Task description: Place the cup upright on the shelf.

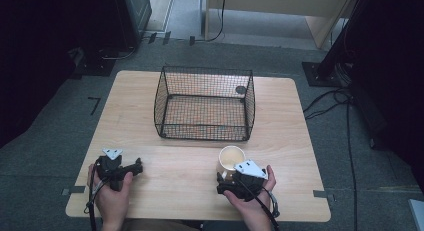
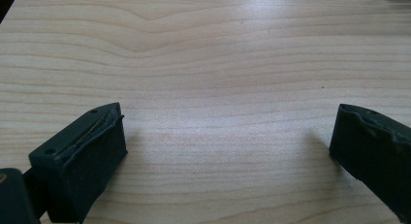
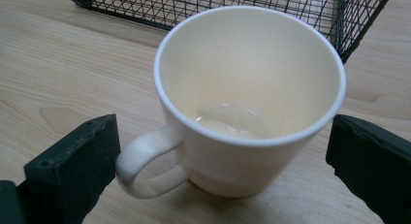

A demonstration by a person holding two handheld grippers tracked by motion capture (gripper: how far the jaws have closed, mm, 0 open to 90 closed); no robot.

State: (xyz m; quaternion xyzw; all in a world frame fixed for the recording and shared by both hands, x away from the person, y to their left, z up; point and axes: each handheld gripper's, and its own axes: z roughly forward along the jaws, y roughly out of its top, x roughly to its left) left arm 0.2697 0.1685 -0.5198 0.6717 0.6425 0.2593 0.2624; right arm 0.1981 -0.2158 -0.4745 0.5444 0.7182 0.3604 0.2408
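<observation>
The right gripper stands spread wide around the cup, handle beside its left jaw, so close squarely on the body, not the handle, while the left gripper rests agape, empty.

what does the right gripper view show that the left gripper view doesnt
Right gripper view: a cream mug standing upright and empty between the right gripper's open jaws, its handle near one jaw, with the black wire basket behind it. Left gripper view: the left gripper, jaws open over bare wood, with nothing between them. Both share the light wooden table and a pair of black jaws spread wide.
</observation>
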